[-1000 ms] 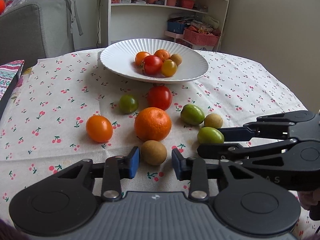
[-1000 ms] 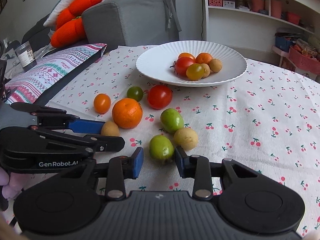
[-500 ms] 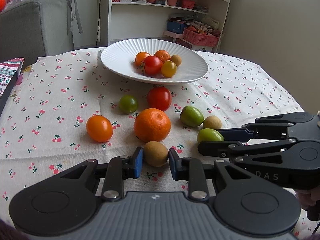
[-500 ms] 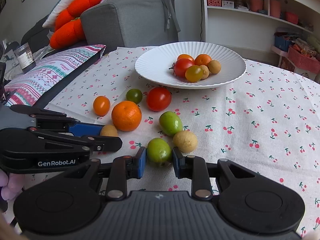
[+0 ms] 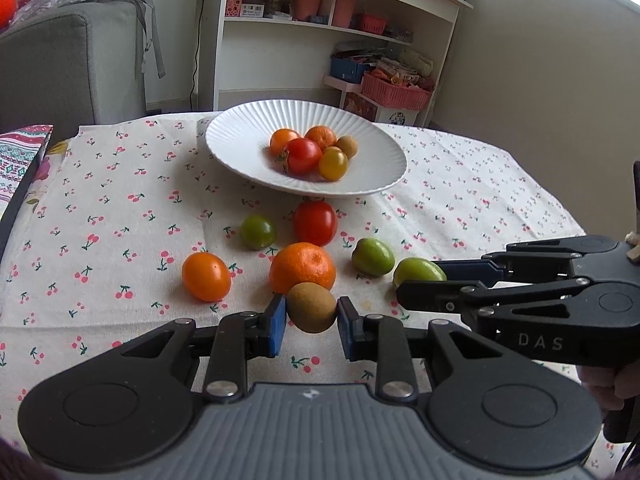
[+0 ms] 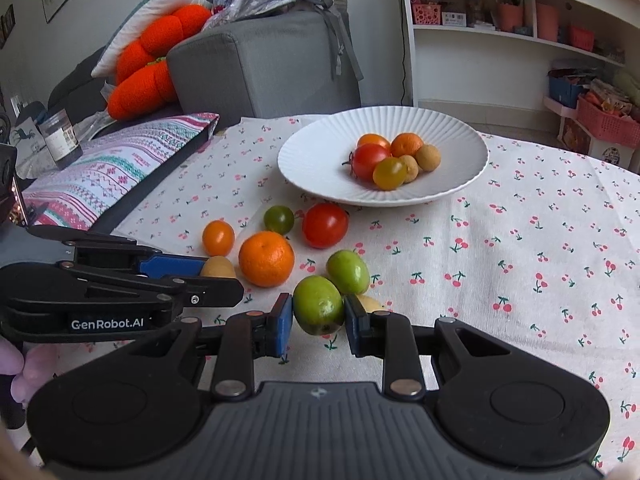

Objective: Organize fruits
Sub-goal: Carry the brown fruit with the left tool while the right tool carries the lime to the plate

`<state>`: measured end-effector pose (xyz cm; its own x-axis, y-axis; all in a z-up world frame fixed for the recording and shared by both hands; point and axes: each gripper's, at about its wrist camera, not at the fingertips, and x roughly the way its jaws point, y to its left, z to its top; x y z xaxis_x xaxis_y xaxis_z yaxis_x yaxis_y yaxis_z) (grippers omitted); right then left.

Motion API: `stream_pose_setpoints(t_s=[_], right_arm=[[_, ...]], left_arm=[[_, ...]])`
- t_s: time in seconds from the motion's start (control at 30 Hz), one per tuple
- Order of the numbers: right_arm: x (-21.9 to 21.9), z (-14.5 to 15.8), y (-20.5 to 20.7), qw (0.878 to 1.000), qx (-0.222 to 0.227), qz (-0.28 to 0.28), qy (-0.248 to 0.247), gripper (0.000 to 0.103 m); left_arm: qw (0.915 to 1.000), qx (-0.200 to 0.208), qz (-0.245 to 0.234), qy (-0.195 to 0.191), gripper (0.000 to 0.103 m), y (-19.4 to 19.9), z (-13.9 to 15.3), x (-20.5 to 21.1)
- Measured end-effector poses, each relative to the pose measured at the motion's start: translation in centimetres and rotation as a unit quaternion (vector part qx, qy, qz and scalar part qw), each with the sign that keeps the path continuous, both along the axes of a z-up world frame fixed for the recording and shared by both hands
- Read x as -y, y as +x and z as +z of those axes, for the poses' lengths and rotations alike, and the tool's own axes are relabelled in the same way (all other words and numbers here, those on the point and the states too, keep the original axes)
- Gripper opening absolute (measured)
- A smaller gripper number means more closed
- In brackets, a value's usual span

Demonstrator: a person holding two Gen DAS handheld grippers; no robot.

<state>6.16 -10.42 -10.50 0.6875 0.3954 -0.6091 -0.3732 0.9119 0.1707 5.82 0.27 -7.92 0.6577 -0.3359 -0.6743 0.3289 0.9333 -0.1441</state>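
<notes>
My left gripper is shut on a small brown fruit, held just in front of the orange mandarin. My right gripper is shut on a green fruit; in the left wrist view the same green fruit shows at the right gripper's tips. A white ribbed plate at the back of the table holds several small tomatoes and fruits. Loose on the cloth lie an orange tomato, a dark green tomato, a red tomato and another green fruit.
A yellowish fruit lies mostly hidden behind my right gripper's right finger. A patterned cushion and a jar lie at the table's left. A grey sofa and a white shelf unit stand behind the cherry-print tablecloth.
Both grippers closed: the left jaws came together on the brown fruit, the right jaws on the green fruit. Both fruits now look slightly raised off the cloth.
</notes>
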Motion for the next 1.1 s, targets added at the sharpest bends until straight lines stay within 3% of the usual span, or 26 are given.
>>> stream_pose_setpoints(t_s=[0.37,0.67,1.1], right_arm=[[1.7,1.7,1.1,0.999,0.012,-0.042,0.031,0.025],[3.9,3.2,4.3,0.994,0.011,-0.091,0.061,0.025],[4.0,2.5,10.2,0.997,0.008,-0.073,0.022,0.025]], left_arm=[[0.9998,0.013,0.003,-0.015,0.015,0.6,1.8,0.6],[0.9996,0.013,0.01,-0.022,0.015,4.3,3.5,1.8],[0.9995,0.006,-0.019,0.023,0.015,10.6,1.7,4.4]])
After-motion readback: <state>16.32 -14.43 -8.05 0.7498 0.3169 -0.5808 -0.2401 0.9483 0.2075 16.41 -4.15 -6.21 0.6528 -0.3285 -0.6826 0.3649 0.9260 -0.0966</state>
